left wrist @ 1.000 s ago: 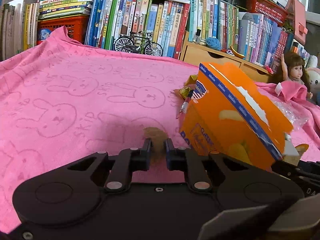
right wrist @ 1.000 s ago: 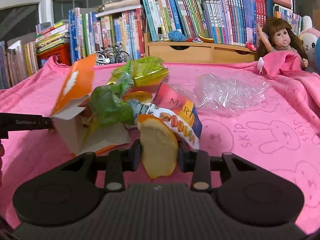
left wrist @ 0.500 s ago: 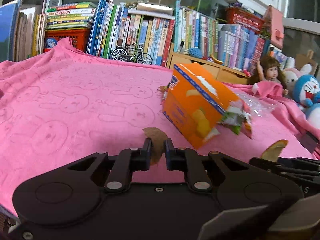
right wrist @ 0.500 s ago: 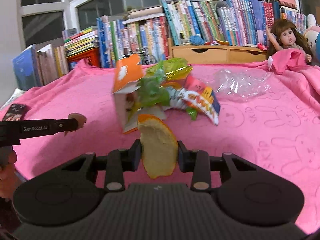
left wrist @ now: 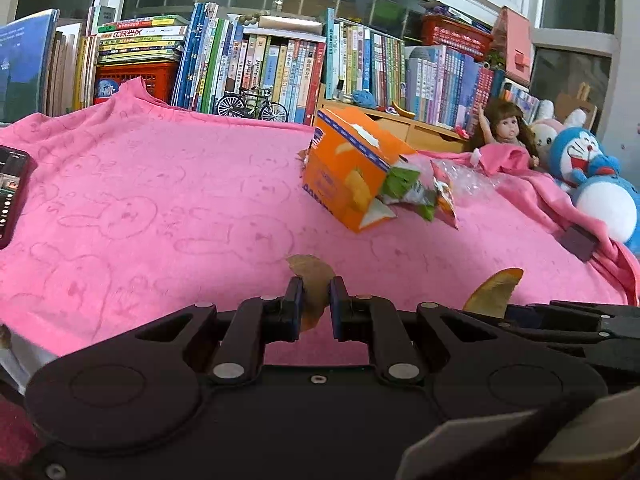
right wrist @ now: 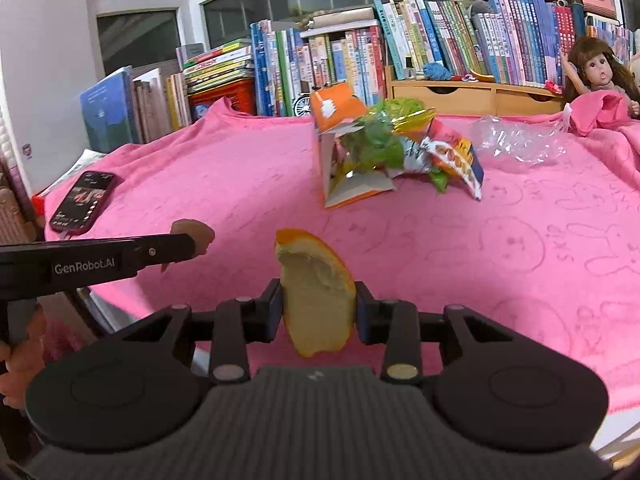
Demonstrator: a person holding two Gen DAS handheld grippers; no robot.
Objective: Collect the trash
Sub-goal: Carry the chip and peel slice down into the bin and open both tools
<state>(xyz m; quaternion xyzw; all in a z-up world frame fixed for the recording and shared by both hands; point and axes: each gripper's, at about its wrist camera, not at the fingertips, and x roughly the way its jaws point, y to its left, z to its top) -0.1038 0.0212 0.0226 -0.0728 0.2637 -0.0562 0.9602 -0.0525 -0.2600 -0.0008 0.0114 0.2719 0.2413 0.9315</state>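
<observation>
The left gripper [left wrist: 312, 306] pinches a small brown scrap [left wrist: 311, 280] between its nearly closed pads, above the near part of the pink blanket [left wrist: 160, 208]. Just to its right, the right gripper [right wrist: 318, 312] clamps a piece of orange peel [right wrist: 316, 296], pith side facing the camera. Farther back, an orange carton [left wrist: 348, 172] lies tipped with crumpled snack wrappers [right wrist: 404, 152] spilling from it. A phone [right wrist: 82, 202] rests at the blanket's left edge.

A curved orange peel [right wrist: 318, 300], pith facing the camera, stood upright, pinched in the right hand-held gripper [right wrist: 316, 310]. A small brown scrap [left wrist: 312, 284] sat clamped in the left hand-held gripper [left wrist: 313, 306]. Well ahead of both lay a tipped orange box [left wrist: 348, 168] spilling wrappers [right wrist: 400, 148].
</observation>
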